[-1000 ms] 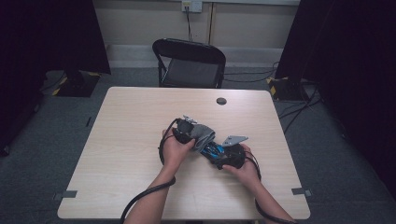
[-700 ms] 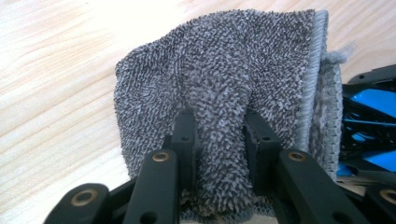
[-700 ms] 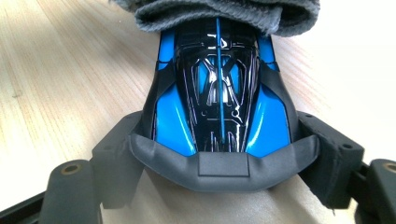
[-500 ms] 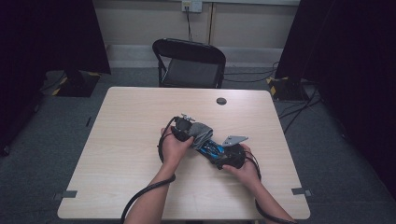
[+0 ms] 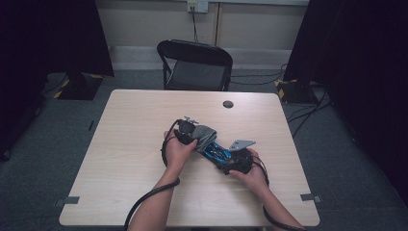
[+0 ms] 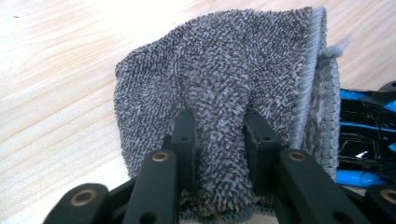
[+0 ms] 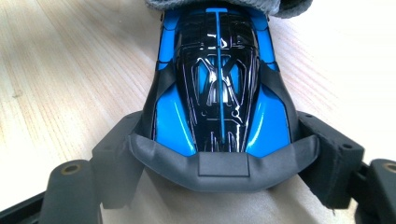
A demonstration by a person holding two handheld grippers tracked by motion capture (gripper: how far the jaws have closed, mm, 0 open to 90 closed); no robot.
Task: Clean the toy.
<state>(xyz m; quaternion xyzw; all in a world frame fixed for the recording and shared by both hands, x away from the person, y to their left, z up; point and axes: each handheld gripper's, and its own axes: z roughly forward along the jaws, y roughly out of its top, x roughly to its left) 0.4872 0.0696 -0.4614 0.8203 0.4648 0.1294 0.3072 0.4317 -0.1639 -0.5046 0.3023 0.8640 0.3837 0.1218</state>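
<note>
One pale wooden table (image 5: 134,159) takes up the middle of the high view, with a black folding chair (image 5: 195,65) behind its far edge and a small dark round disc (image 5: 228,104) lying near that edge. Near the middle of the tabletop, a person's two forearms come in from below, each hand holding a gripper, and the two grippers meet nose to nose. The left gripper (image 6: 217,140) has its jaws pinched tight on a fold of a grey terry cloth (image 6: 224,84), the fabric bunched up between the two black pads and spreading above them. The right gripper (image 7: 219,154) has its jaws spread wide and pressing on both flanks of a blue and black toy car (image 7: 217,88), whose grey rear spoiler sits just above the jaws. In the right gripper view the cloth lies over the car's far end, touching it, and the car is just above the tabletop.
</note>
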